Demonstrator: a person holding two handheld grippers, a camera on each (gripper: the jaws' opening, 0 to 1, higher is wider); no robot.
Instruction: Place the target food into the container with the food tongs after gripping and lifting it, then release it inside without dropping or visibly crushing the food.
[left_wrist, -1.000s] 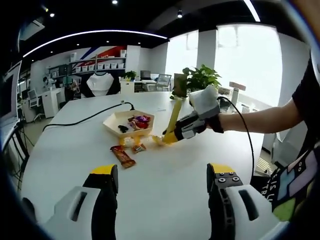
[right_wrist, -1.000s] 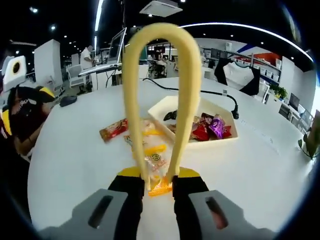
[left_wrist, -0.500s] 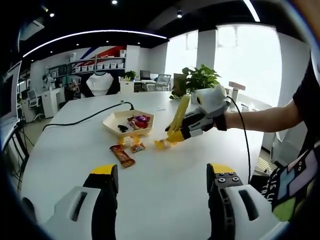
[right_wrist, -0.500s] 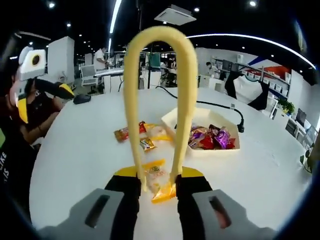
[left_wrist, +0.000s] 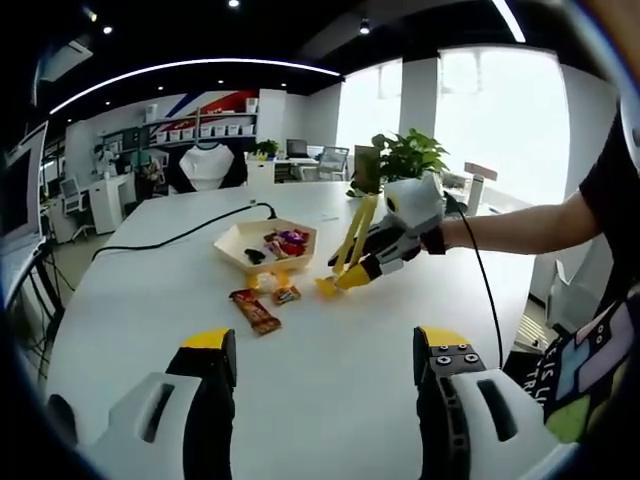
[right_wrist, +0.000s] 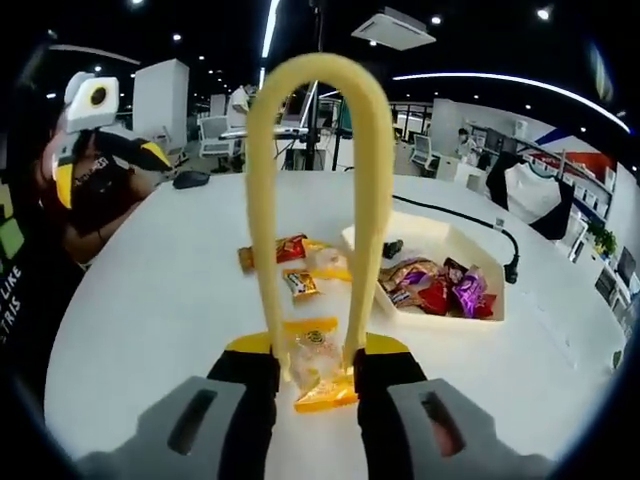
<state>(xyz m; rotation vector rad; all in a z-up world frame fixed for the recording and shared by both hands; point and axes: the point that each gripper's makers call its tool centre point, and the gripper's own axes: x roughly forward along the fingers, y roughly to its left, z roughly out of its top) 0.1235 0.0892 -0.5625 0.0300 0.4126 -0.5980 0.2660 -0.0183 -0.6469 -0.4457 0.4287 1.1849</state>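
My right gripper (right_wrist: 318, 355) is shut on the yellow food tongs (right_wrist: 312, 180), whose looped end rises in front of the camera. The tong tips pinch a clear yellow-orange snack packet (right_wrist: 320, 368) low over the white table. In the left gripper view the same gripper (left_wrist: 375, 262), tongs (left_wrist: 352, 238) and packet (left_wrist: 327, 287) sit right of the white hexagonal tray (left_wrist: 240, 240). The tray (right_wrist: 430, 232) holds several wrapped snacks (right_wrist: 445, 290). My left gripper (left_wrist: 325, 350) stands open over the table's near part, nothing between its jaws.
Loose on the table near the tray lie a red-brown snack bar (left_wrist: 255, 310) and small packets (left_wrist: 285, 294). A black cable (left_wrist: 180, 235) runs to the tray's far side. A potted plant (left_wrist: 405, 155) stands behind. A person's arm (left_wrist: 520, 225) reaches in from the right.
My right gripper with the tongs and pinched packet has pulled back and tilted; the tray now lies further right in its view. The left gripper stays still and open.
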